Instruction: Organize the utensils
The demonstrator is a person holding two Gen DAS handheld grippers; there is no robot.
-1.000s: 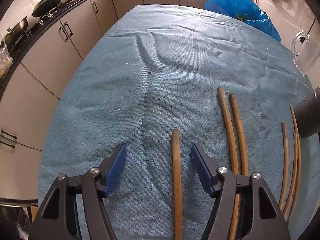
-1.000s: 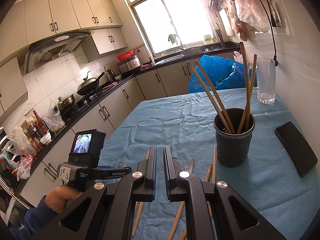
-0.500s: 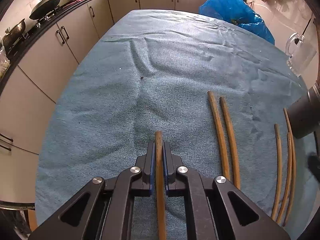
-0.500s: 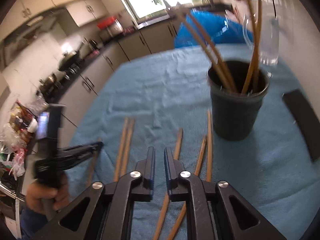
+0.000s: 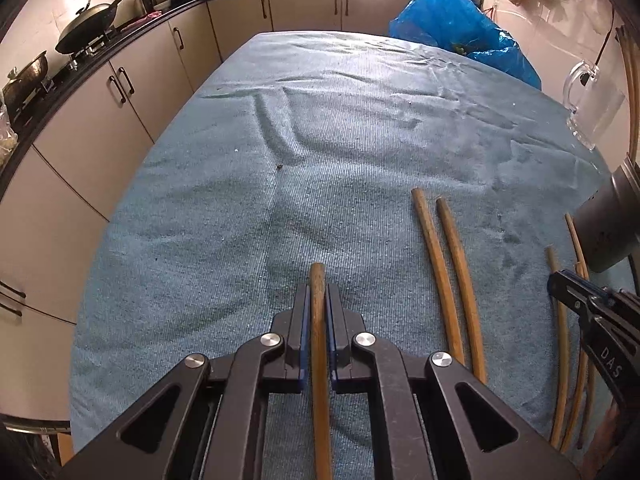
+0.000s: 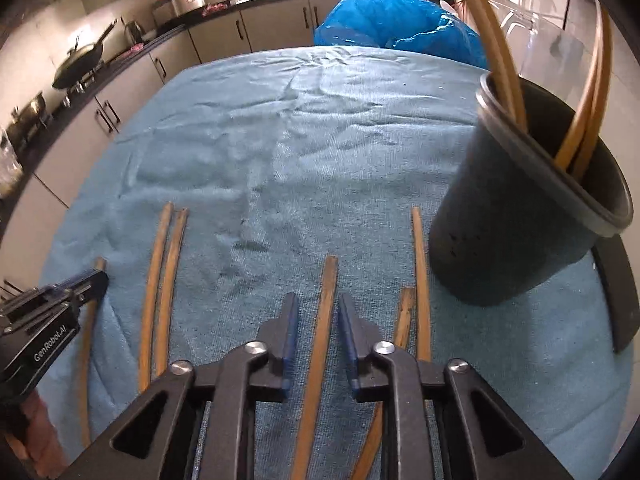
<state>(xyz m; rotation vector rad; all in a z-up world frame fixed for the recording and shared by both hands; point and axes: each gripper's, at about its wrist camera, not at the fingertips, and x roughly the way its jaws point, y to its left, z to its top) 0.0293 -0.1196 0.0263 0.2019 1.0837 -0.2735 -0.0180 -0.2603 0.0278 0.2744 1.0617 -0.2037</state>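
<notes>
Several brown wooden chopsticks lie on the blue cloth (image 5: pixel 320 140). My left gripper (image 5: pixel 318 292) is shut on one chopstick (image 5: pixel 320 360) near its far end, low over the cloth. A pair of chopsticks (image 5: pixel 452 280) lies to its right. My right gripper (image 6: pixel 318 304) is open, its jaws on either side of another chopstick (image 6: pixel 324 320) lying on the cloth, not touching it. The dark utensil holder (image 6: pixel 516 220) stands right of it with several chopsticks (image 6: pixel 584 120) upright inside. The left gripper also shows in the right wrist view (image 6: pixel 92 280).
A black phone (image 6: pixel 616 300) lies behind the holder at the right. A glass jug (image 5: pixel 592 108) and a blue plastic bag (image 5: pixel 460 32) sit at the far right of the table. Kitchen cabinets and a stove with pans run along the left.
My left gripper closed on the chopstick and holds it. My right gripper came down to the table and opened around another chopstick.
</notes>
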